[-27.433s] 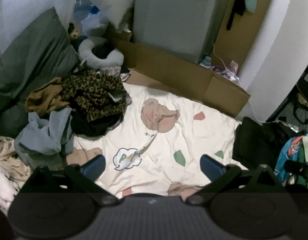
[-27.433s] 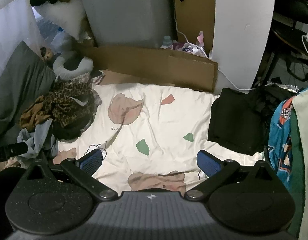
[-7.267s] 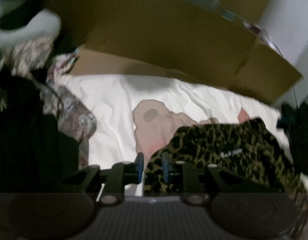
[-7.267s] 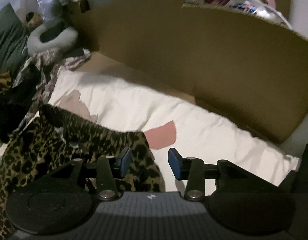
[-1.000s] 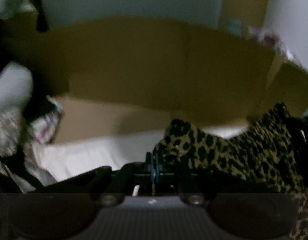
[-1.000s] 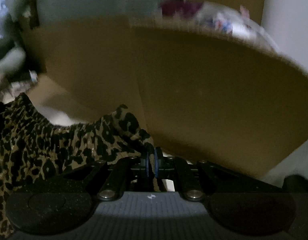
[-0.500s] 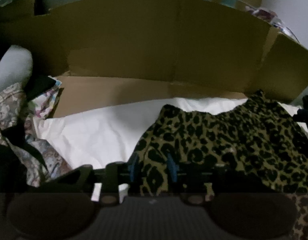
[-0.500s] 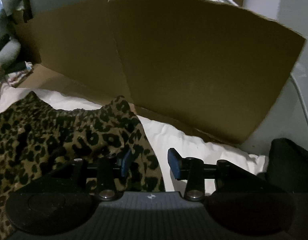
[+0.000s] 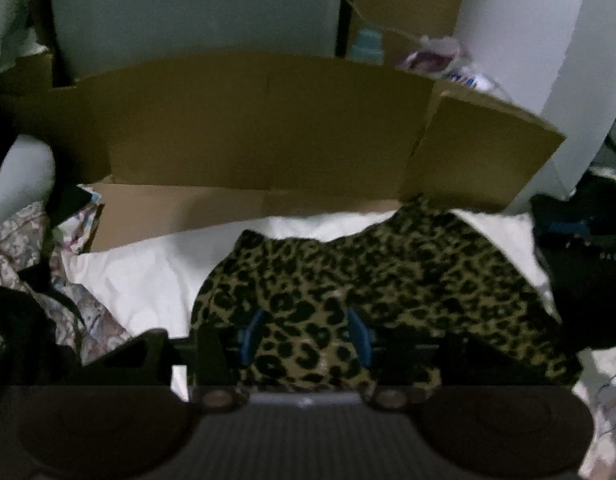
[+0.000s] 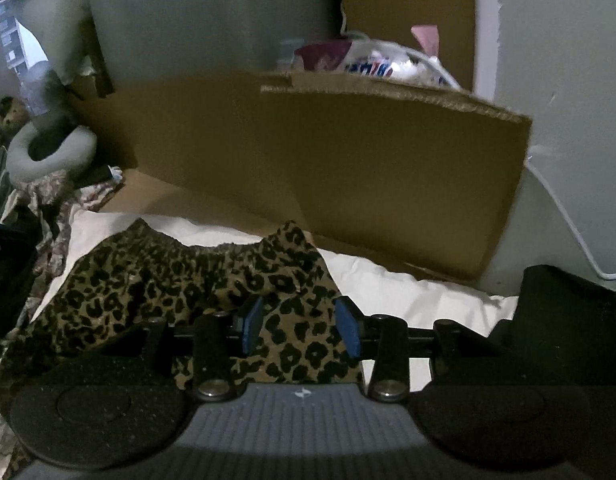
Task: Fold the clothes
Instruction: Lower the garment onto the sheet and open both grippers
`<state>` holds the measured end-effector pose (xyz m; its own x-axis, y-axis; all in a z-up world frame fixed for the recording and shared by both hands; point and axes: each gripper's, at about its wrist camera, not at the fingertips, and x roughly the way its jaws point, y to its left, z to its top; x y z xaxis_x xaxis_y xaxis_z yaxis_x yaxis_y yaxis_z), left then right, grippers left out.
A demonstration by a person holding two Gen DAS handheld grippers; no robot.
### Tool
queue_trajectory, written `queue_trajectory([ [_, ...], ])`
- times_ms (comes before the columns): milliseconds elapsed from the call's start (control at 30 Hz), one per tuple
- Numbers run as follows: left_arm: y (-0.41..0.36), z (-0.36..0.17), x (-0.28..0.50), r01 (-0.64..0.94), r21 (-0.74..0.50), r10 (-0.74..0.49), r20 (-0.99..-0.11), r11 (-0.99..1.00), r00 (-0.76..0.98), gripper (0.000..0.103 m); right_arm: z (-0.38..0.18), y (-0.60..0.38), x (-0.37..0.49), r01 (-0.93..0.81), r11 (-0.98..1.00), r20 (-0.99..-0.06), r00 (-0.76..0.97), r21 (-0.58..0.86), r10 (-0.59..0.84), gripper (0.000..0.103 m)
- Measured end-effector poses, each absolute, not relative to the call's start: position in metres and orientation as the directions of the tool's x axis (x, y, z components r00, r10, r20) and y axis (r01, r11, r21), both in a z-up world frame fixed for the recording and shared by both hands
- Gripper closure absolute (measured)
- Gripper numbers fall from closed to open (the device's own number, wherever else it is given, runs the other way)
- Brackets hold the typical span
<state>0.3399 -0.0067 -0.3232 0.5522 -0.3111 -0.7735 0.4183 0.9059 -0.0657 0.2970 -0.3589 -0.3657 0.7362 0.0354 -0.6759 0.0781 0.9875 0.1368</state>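
A leopard-print garment (image 9: 388, 272) lies spread on the white printed bedsheet (image 9: 147, 280), its far edge near the cardboard. My left gripper (image 9: 303, 336) is open just above the garment's near left part, cloth showing between the blue pads but not pinched. In the right wrist view the same leopard-print garment (image 10: 179, 280) stretches to the left, and my right gripper (image 10: 301, 326) stands open over its right corner. Both far corners of the garment point up toward the cardboard.
A brown cardboard wall (image 9: 267, 128) runs along the bed's far side. A black clothes pile (image 10: 568, 312) sits right, floral fabric (image 9: 23, 248) and a grey neck pillow (image 10: 47, 152) left. A printed plastic bag (image 10: 388, 66) sits behind the cardboard.
A second ago both grippers were shut on the garment's far corners and held it lifted. They have since let go, opened wider and drawn back, leaving the garment flat on the sheet.
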Motion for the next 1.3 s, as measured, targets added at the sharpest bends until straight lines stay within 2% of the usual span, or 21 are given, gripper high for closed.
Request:
queue_trajectory([
  [300,-0.005,-0.287,0.283,0.399,-0.08,-0.315,-0.76,0.913,0.568,0.048,-0.345,-0.355,0.262,0.096,0.98,-0.681,0.731,0.173,0.048,0.056],
  [467,-0.001,-0.271,0.252,0.402,-0.09,-0.321,-0.765,0.911,0.557,0.047,-0.331,-0.355,0.243,0.119,0.957,-0.678,0.729,0.266,0.098,0.056],
  [567,-0.001,-0.263,0.235,0.41,-0.095,-0.329,-0.768,0.907,0.549,0.047,-0.319,-0.346,0.228,0.091,0.962,-0.651,0.752,0.256,0.102,0.056],
  [667,-0.003,-0.258,0.218,0.421,-0.111,-0.347,-0.766,0.9,0.541,0.046,-0.312,-0.34,0.215,0.047,0.951,-0.641,0.749,0.304,0.168,0.056],
  [1300,-0.054,-0.297,0.169,0.539,-0.183,-0.497,-0.693,0.822,0.522,0.045,-0.328,-0.343,0.16,0.11,0.951,-0.656,0.746,0.288,0.112,0.056],
])
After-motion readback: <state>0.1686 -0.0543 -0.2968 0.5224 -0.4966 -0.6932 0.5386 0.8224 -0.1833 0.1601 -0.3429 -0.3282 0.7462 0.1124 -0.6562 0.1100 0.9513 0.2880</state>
